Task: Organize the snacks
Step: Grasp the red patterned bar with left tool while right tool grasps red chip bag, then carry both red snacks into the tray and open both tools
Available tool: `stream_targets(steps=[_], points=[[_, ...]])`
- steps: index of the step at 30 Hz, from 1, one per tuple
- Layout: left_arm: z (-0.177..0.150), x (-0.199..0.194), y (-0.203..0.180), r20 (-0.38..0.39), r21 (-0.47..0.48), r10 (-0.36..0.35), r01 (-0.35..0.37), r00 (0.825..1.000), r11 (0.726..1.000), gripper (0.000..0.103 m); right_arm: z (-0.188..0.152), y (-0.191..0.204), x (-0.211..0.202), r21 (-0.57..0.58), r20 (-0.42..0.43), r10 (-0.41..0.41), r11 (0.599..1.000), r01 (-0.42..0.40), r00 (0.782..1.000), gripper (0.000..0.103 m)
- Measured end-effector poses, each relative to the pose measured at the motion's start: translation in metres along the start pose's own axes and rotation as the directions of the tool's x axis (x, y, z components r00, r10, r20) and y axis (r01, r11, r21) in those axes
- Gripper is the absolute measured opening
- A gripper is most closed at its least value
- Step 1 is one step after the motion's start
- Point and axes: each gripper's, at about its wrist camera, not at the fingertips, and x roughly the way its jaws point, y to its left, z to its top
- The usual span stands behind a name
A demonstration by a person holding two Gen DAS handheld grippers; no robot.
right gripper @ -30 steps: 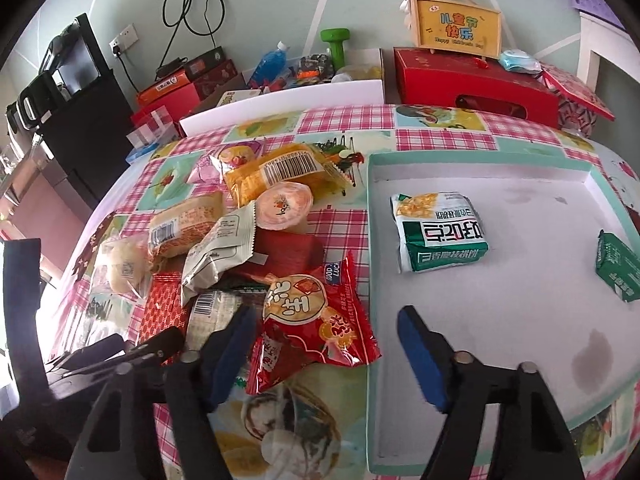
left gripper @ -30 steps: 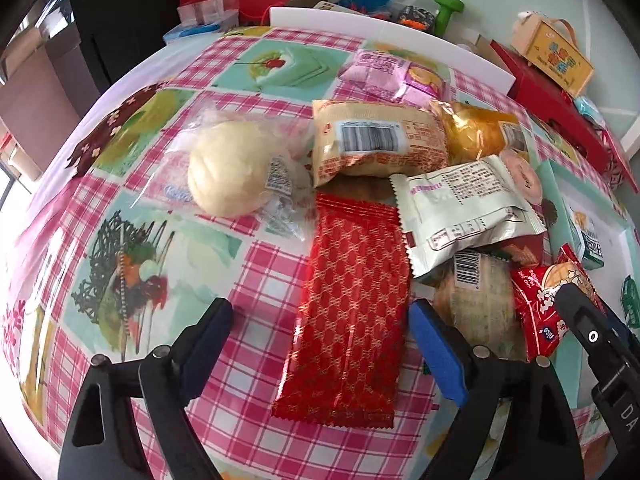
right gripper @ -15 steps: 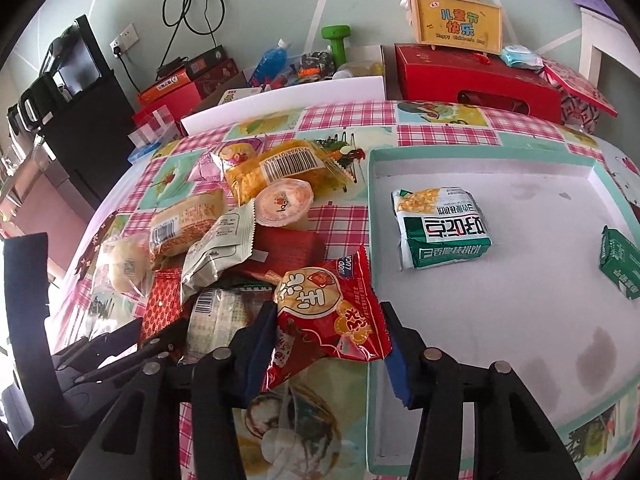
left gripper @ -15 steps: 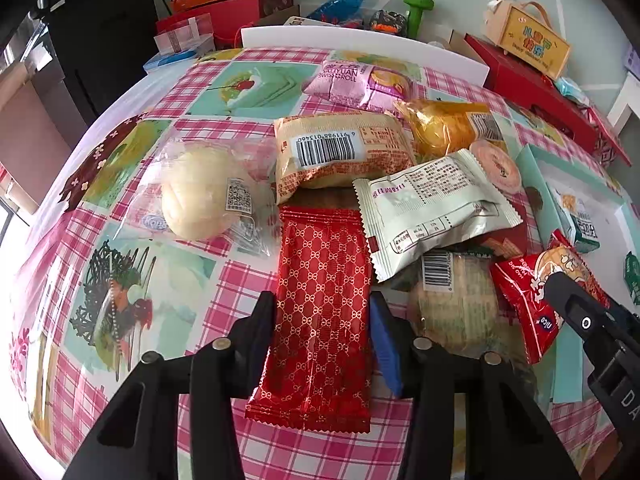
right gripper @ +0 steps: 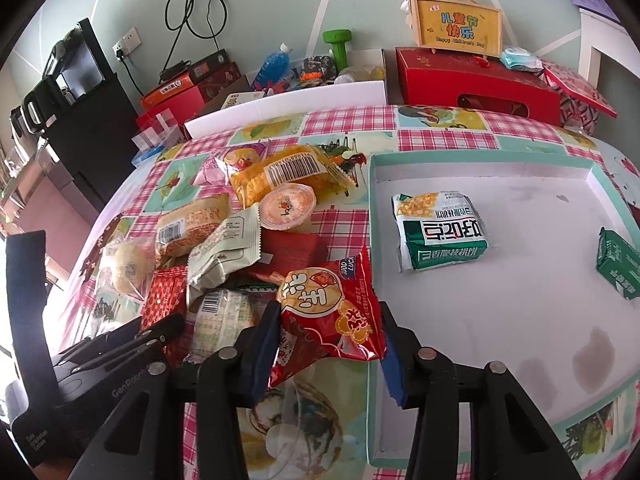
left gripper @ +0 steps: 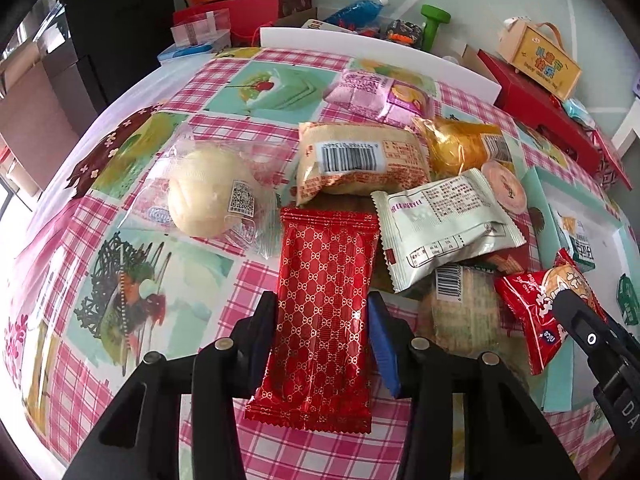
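On the checked tablecloth a long red patterned packet [left gripper: 326, 264] lies lengthwise between the pads of my left gripper [left gripper: 322, 308], which press on its sides near the lower end. My right gripper [right gripper: 329, 320] is closing on a red peanut bag [right gripper: 320, 292], whose edges touch both pads; the bag tilts up beside the teal-rimmed tray [right gripper: 370, 200]. Two green packets [right gripper: 440, 232] [right gripper: 618, 264] lie in the tray. A pile of snacks sits behind: a bun in clear wrap [left gripper: 208, 200], a tan bread pack [left gripper: 360, 160], a white packet [left gripper: 444, 224] and a jelly cup [right gripper: 286, 204].
A yellow pack [left gripper: 460, 144] and a pink pack [left gripper: 376, 92] lie at the far side of the pile. Behind the table stand a white board [right gripper: 288, 104], a red box [right gripper: 476, 84], a green dumbbell [right gripper: 338, 44] and a black cabinet [right gripper: 92, 132].
Both grippers went from wide open to closed around their packets. The left one slid forward along the red patterned packet; the red peanut bag tipped up between the right pads.
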Motion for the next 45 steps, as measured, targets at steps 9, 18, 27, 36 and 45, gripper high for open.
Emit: stream_targets(steps=[9, 18, 27, 36, 45], points=[[0.004, -0.019, 0.002, 0.05, -0.017, -0.013, 0.014, 0.999, 1.0, 0.046, 0.002, 0.005, -0.009, -0.01, 0.023, 0.03, 1.0, -0.029, 0.999, 0.048], [0.008, -0.05, -0.001, 0.137, -0.008, -0.043, 0.044, 0.99, 0.999, 0.046, 0.004, 0.007, -0.026, -0.012, 0.063, 0.047, 0.999, -0.047, 0.997, 0.048], [0.012, -0.068, -0.021, 0.196, 0.02, -0.091, 0.089, 0.976, 0.996, 0.046, 0.006, -0.001, -0.033, 0.009, 0.083, 0.047, 0.999, -0.048, 0.995, 0.048], [0.012, -0.082, -0.069, 0.23, 0.126, -0.188, 0.163, 0.955, 0.979, 0.046, 0.012, -0.052, -0.051, 0.125, 0.123, -0.058, 0.991, 0.042, 0.991, 0.048], [0.003, -0.093, -0.139, 0.22, 0.274, -0.305, 0.241, 0.926, 0.931, 0.046, 0.006, -0.135, -0.074, 0.326, 0.123, -0.213, 0.931, 0.163, 0.969, 0.048]])
